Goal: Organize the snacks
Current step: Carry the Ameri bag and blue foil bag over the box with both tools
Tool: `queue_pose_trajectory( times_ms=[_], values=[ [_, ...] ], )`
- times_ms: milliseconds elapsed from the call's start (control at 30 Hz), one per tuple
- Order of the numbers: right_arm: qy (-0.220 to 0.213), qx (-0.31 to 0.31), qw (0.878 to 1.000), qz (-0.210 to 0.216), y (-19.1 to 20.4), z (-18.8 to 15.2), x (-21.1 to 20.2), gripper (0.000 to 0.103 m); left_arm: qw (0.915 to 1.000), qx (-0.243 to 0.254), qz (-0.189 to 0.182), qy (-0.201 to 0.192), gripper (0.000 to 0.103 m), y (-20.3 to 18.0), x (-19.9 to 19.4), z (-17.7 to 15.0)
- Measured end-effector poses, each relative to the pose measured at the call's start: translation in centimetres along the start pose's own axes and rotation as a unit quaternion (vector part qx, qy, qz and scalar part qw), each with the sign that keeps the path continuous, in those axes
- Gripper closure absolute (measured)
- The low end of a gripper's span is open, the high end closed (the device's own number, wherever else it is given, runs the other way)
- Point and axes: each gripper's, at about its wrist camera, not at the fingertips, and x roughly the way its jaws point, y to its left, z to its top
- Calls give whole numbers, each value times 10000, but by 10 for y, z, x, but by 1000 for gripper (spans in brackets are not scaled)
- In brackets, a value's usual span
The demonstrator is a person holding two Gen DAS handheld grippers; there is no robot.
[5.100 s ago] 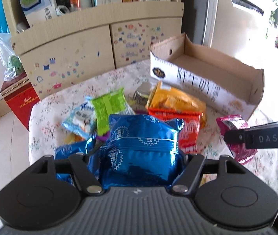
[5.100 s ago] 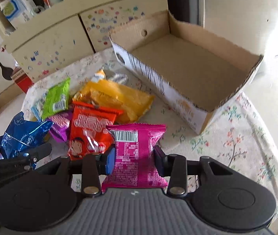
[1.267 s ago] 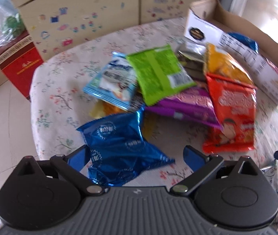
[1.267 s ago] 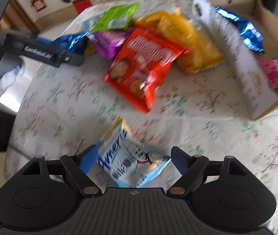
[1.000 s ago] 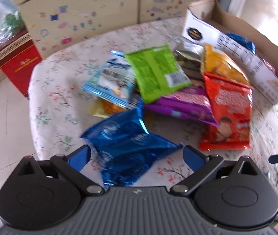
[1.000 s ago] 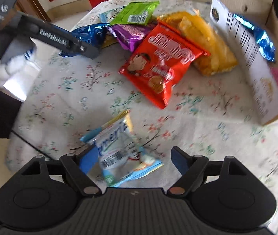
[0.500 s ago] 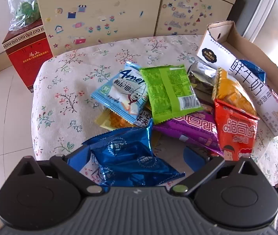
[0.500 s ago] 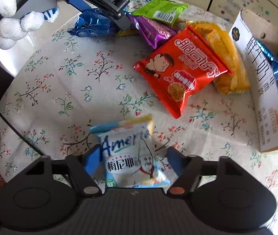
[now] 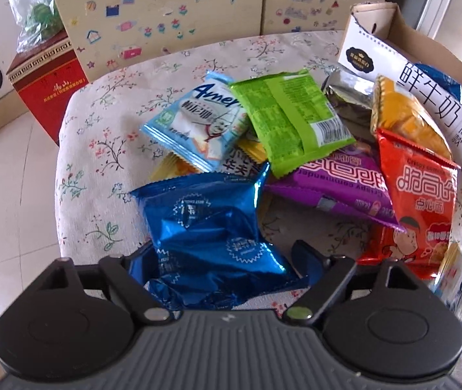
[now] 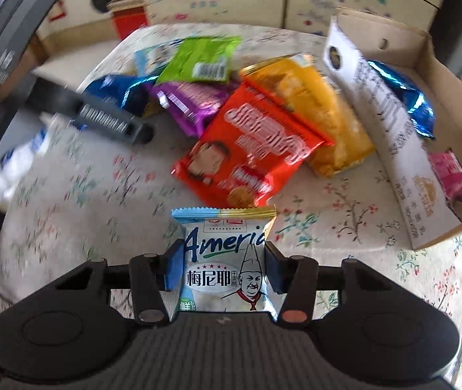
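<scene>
My left gripper is closed around a blue foil snack bag at the near edge of the snack pile. My right gripper is shut on a light-blue "Ameria" cracker pack, held above the floral tablecloth. The pile holds a green pack, a purple pack, a red bag, an orange bag and another light-blue pack. The cardboard box at the right holds a blue foil bag and a pink pack.
The round table with floral cloth drops off at the left and near edges. A red box stands on the floor behind. A stickered cabinet stands behind the table. The left gripper shows at the left of the right wrist view.
My right gripper has closed on the light-blue cracker pack and lifted it. My left gripper has narrowed onto the blue foil bag.
</scene>
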Motion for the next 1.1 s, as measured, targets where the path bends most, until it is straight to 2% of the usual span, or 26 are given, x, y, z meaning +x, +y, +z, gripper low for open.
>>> queue_pose_trajectory(
  times_ms=[400, 667, 900, 1100],
  values=[
    [-249, 490, 9983, -168, -7, 11, 3, 46, 9993, 129, 60, -338, 18, -10, -25, -6],
    [-495, 679, 9964, 57, -15, 21, -9, 46, 9978, 93, -149, -632, 18, -17, -48, -7],
    [-665, 824, 9943, 120, -19, 24, -14, 46, 9961, 115, -147, -868, 18, -24, -61, -8],
    [-716, 910, 9932, 87, -21, 26, -15, 46, 9962, 109, -177, -841, 17, -26, -59, -8]
  ],
)
